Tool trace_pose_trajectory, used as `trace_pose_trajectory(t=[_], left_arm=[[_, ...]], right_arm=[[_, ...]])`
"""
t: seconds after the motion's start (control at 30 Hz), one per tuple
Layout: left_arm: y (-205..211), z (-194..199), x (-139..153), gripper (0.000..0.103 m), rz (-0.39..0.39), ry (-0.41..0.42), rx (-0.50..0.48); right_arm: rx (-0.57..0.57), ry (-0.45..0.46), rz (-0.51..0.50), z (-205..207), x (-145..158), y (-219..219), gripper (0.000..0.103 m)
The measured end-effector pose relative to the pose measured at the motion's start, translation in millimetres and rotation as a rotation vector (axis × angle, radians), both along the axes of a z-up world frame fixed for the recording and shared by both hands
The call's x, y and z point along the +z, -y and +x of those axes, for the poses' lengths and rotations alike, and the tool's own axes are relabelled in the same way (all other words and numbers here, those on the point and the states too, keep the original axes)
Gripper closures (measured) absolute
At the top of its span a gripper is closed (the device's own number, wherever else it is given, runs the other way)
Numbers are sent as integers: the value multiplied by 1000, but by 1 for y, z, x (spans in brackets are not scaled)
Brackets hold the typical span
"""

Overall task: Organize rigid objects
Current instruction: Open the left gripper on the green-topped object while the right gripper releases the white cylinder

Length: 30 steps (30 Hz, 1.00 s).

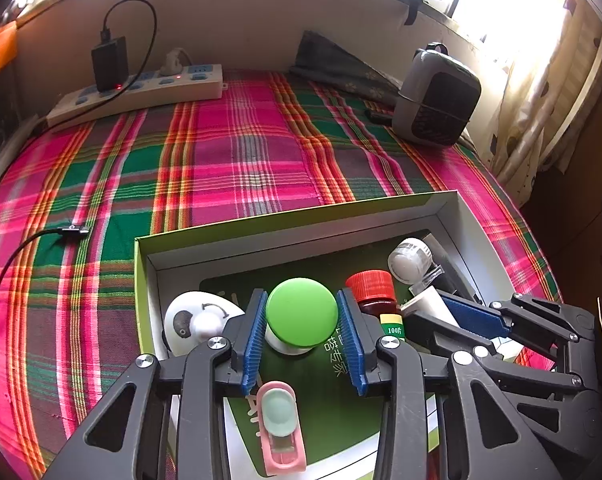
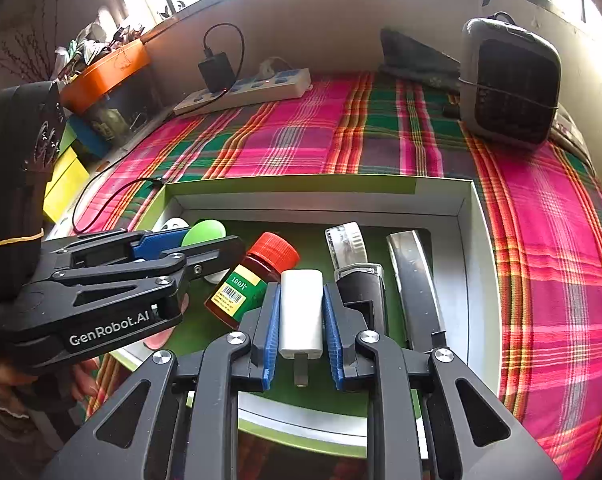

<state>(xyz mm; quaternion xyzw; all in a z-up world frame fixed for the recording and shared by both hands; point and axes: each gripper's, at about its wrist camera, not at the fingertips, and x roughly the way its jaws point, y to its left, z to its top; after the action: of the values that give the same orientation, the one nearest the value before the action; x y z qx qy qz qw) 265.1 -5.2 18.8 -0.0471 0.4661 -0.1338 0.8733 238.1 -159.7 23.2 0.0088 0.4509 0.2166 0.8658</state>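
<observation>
Inside the green-rimmed box [image 2: 467,216] on the plaid cloth [image 1: 237,152], the right gripper [image 2: 301,320] clamps a white charger plug [image 2: 301,312], while the left gripper's [image 1: 301,312] blue pads (slightly parted) flank a green-capped jar [image 1: 301,312].

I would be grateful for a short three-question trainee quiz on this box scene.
1. True or false: the right gripper is shut on the white rectangular plug adapter.
2. What colour is the cap of the brown bottle? A red, B blue, C yellow.
3. Fill in: the round green lid sits between the left gripper's ____ pads.

Key: 1 true; 2 A; 3 blue.
</observation>
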Motion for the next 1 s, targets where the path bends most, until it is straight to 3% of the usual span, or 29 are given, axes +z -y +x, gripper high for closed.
trace_pose_trajectory(t=[0.27, 1.0], left_arm=[[1, -4, 4, 60, -2, 13, -2], [-2, -32, 20, 60, 36, 58, 23]], right_arm=[[-17, 9, 9, 0, 3, 5, 75], [-49, 81, -37, -24, 13, 6, 69]])
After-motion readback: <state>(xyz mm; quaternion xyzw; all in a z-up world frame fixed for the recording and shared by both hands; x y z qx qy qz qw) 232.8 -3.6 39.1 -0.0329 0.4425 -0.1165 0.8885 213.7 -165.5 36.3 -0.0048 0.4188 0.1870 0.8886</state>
